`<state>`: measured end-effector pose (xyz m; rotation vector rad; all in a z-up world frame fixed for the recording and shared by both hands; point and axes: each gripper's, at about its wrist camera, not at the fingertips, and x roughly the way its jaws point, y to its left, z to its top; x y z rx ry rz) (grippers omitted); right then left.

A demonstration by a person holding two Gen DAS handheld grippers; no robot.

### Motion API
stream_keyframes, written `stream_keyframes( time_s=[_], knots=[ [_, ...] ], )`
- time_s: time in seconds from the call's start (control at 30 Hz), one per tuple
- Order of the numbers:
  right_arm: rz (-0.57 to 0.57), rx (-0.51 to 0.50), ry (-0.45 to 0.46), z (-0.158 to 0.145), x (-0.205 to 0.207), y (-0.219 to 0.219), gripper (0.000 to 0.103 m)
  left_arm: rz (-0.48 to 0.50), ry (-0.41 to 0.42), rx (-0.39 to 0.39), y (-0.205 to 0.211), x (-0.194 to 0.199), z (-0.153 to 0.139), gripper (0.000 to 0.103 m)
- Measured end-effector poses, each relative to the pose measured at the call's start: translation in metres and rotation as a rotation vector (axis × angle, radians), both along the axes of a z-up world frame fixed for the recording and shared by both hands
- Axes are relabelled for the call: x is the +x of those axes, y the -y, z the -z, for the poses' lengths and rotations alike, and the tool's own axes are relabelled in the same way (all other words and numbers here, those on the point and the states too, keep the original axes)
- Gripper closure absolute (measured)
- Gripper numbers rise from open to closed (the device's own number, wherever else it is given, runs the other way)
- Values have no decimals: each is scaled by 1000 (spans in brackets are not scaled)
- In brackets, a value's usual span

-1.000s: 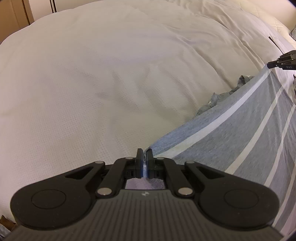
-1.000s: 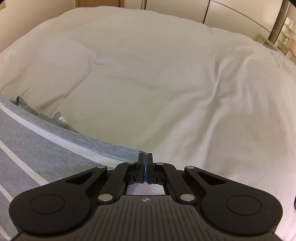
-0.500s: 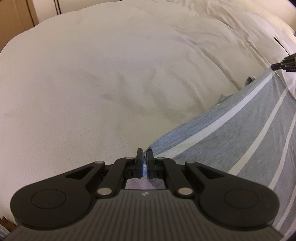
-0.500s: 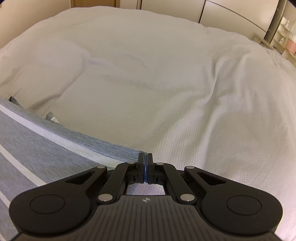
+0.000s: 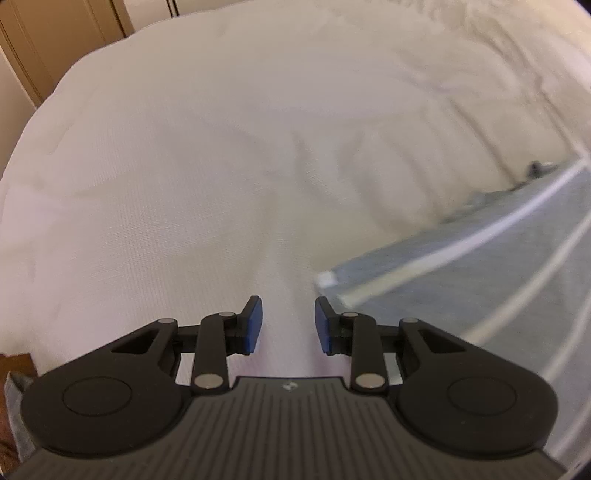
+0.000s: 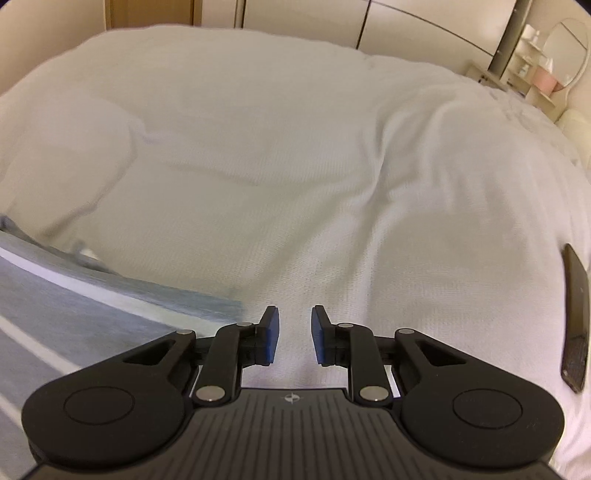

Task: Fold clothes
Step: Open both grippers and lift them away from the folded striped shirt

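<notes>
The white bedspread fills nearly all of what you see from both grippers; its fine waffle weave is rumpled into soft ridges, and it carries everything here. Beyond its far edge stand pale cupboard doors, and off its far right corner a round mirror sits over a small shelf.

The garment you are folding lies flat on the bedspread. It is grey jersey crossed by thin white stripes, with a paler hem band along the edge nearest your fingers. In your left view it spreads from a hem corner just right of your left gripper out to the right edge of the bed; in your right view the same cloth covers the near left part, its other hem corner ending just left of your right gripper. Bunched grey fabric shows past the far edge of the flat panel. Motion blur softens the cloth in both views.

A dark flat device, like a phone, lies on the bedspread near its right edge.

Both of your grippers have their blue-padded fingers apart, with only bare bedspread between them; neither touches the garment. No writing can be read; each gripper body bears only a small emblem.
</notes>
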<state>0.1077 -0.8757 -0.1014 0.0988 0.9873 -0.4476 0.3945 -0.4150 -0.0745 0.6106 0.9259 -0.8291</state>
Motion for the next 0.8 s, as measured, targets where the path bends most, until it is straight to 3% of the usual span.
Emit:
stream_keyframes(
  time_s=[0.17, 0.33, 0.43, 0.53, 0.67, 0.8],
  knots=[
    [-43, 103, 50, -17, -30, -57, 81, 134, -17, 21, -11, -80, -11, 77],
    [-168, 226, 11, -8, -57, -143, 81, 294, -58, 88, -20, -170, 0, 76],
    [-222, 274, -27, 5, -79, -180, 81, 311, -72, 171, -32, -198, 24, 77],
    [-173, 269, -79, 14, -108, -172, 81, 267, -74, 216, -50, -201, 38, 77],
    [-91, 250, -151, 26, -149, -153, 81, 258, 32, 250, -63, -209, 21, 78],
    [-140, 129, -173, 9, -170, -156, 76, 443, 178, 242, -49, -258, 5, 72]
  ],
)
